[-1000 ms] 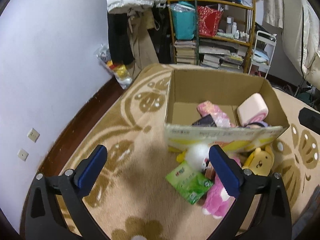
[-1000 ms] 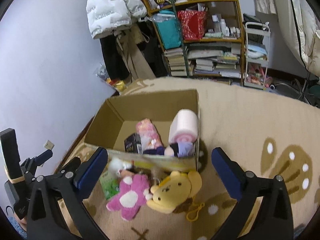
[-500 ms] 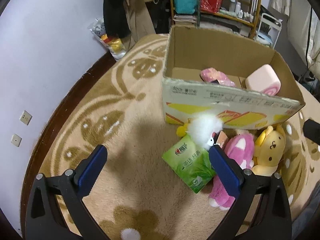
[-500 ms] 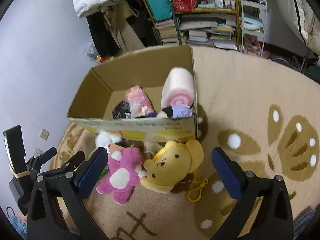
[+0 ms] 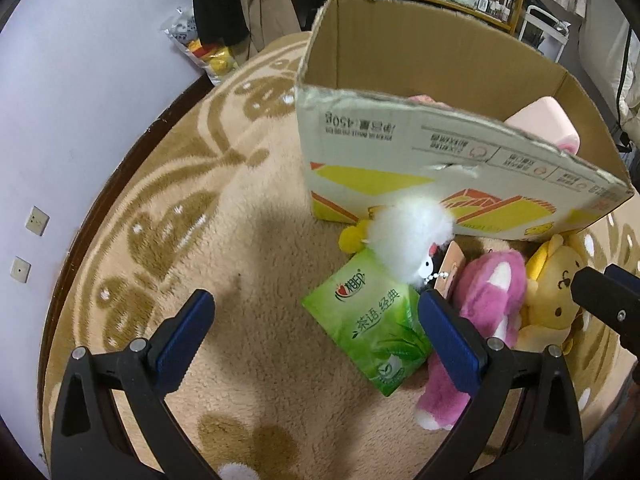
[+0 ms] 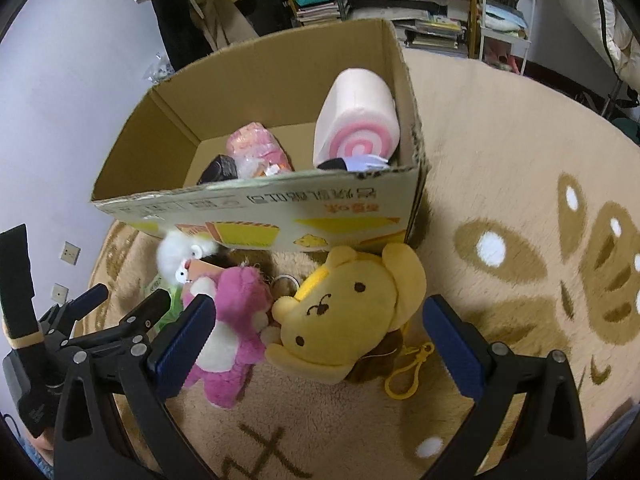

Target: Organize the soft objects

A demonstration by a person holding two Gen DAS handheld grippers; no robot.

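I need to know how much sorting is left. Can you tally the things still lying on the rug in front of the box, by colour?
Pink: 1, the pink plush bear
Yellow: 1, the yellow plush dog
White: 1, the white fluffy toy
Green: 1, the green tissue pack
Total: 4

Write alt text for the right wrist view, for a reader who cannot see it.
The open right gripper hovers over a yellow bear plush lying on a beige patterned rug, with a pink plush beside it. Behind them stands an open cardboard box holding a pink swirl-roll cushion and other soft items.
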